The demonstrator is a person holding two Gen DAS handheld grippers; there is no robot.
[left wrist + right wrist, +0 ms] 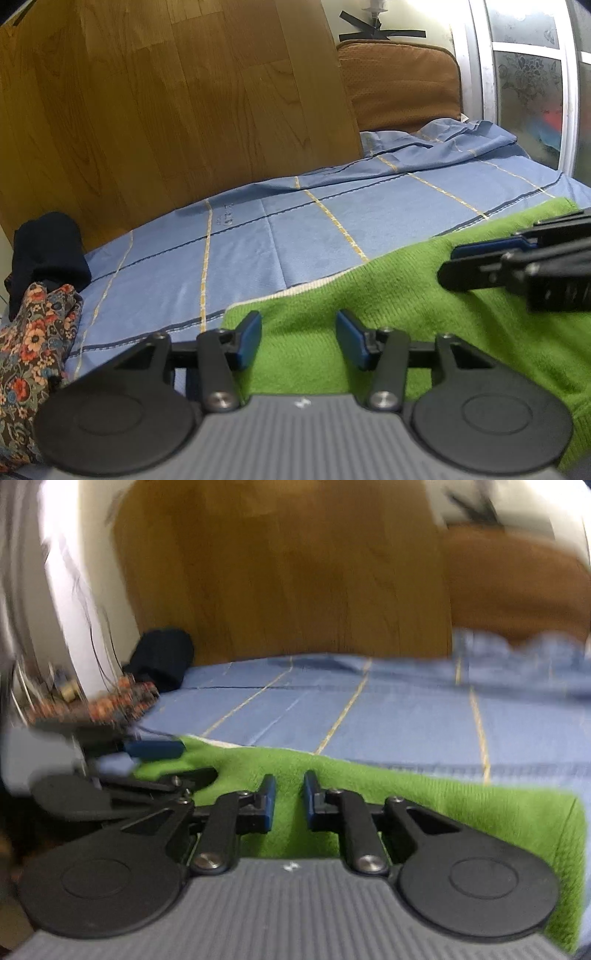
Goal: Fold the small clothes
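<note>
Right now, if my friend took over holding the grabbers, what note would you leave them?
Left gripper: open, nothing pinched, jaws over the near left end of the green knit garment.
Right gripper: jaws narrowly apart over the same garment, no cloth visibly pinched; view blurred.
Green garment lies on the blue checked bedsheet. Floral cloth and a dark bundle sit at the sheet's left edge.
Done: unclear, the near part is hidden.
Left: finish the green one, then the others.
</note>
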